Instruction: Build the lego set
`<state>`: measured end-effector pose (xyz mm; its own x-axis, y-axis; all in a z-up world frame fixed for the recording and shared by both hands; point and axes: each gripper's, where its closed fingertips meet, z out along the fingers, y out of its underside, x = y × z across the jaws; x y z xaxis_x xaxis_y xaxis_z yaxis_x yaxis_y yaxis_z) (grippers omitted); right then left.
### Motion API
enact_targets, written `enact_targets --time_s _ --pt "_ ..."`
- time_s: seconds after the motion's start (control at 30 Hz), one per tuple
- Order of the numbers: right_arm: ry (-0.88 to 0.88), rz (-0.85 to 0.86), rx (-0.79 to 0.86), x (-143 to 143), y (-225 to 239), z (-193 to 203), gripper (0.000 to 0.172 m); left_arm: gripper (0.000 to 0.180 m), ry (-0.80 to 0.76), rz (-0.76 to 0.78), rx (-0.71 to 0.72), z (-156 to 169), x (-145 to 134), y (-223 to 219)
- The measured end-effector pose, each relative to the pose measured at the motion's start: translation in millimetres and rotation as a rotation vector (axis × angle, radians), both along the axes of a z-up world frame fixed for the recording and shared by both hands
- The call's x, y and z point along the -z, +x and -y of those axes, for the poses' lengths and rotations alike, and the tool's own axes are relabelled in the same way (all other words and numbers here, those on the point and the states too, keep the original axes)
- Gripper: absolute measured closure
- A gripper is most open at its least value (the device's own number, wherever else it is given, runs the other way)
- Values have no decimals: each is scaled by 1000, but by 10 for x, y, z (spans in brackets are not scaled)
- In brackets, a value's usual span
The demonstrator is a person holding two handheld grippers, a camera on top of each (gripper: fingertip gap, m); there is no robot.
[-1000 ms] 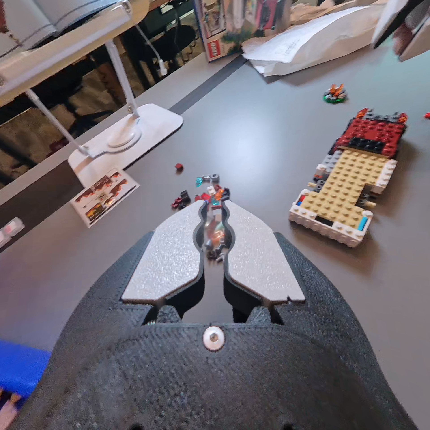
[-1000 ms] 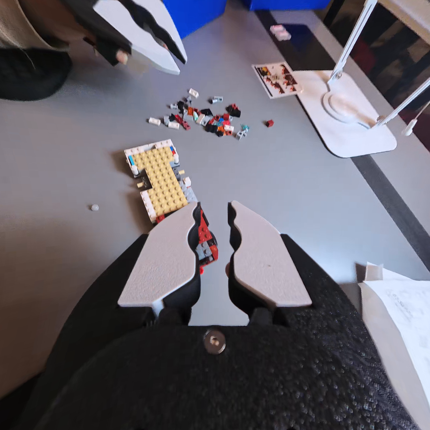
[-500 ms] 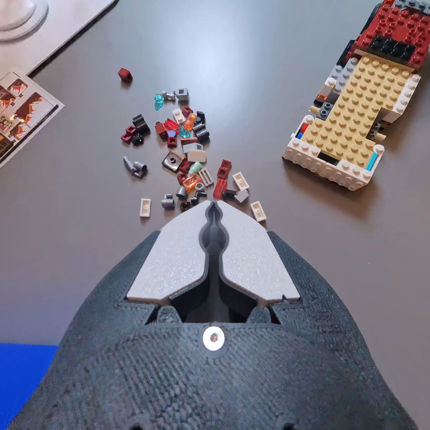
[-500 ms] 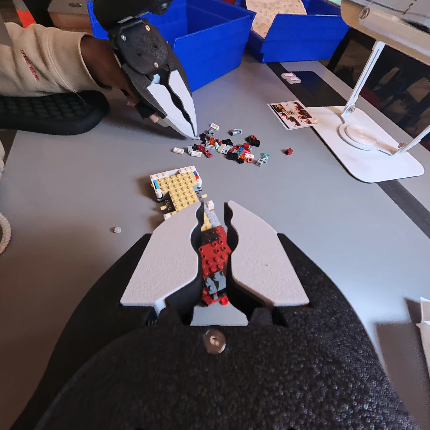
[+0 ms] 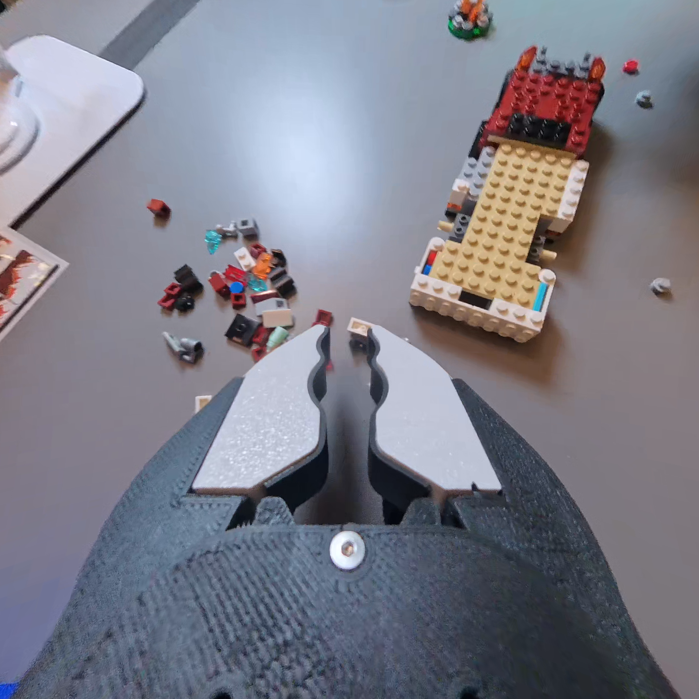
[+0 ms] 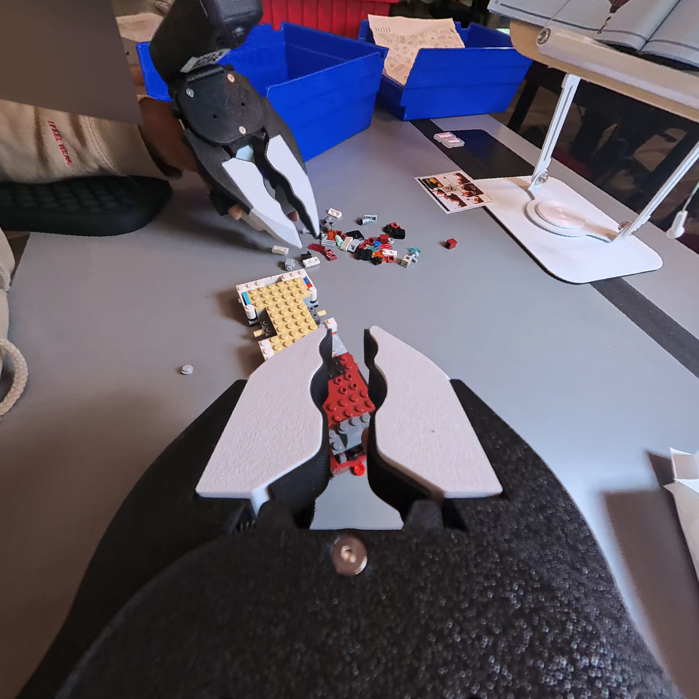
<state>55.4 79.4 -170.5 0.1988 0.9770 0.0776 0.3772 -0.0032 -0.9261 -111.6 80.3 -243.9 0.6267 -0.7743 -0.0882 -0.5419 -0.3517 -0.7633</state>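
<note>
My left gripper (image 5: 348,333) is open with nothing between its fingers. Its tips are low over the near edge of a pile of small loose bricks (image 5: 246,287), next to a white two-stud plate (image 5: 359,327) and a dark red piece (image 5: 322,317). It also shows in the right wrist view (image 6: 306,236), open, with its tips at the pile (image 6: 363,246). A flat tan, white and dark red brick model (image 5: 503,234) lies on the grey table (image 5: 302,151). My right gripper (image 6: 346,333) is open above the model's red end (image 6: 346,393). No gripper touches the model in the left wrist view.
A white lamp base (image 6: 590,242) and a sticker sheet (image 6: 454,191) lie beyond the pile. Blue bins (image 6: 325,87) stand at the back. A small green and orange build (image 5: 469,19) and loose grey studs (image 5: 660,285) lie near the model. White paper (image 6: 684,491) is at the right edge. The gap from one gripper's tips to the other's is roughly 20 cm.
My left gripper came down to the pile, shut with nothing in it half a second ago, and has opened again. My right gripper narrowed a little and pulled back over the model's red end.
</note>
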Motion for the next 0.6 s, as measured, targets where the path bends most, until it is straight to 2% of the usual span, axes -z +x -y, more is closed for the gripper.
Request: enact_targets --time_s 0.2,0.47,0.6 --pt "15 -40 35 -88 82 -35 156 157 95 39 -198 -269 -226 -356" --pt "76 -221 156 -395 286 -146 154 161 230 114 -251 -271 -626 -471" --pt "139 -333 297 -621 515 -310 149 164 306 158 -265 -243 -875 -520"
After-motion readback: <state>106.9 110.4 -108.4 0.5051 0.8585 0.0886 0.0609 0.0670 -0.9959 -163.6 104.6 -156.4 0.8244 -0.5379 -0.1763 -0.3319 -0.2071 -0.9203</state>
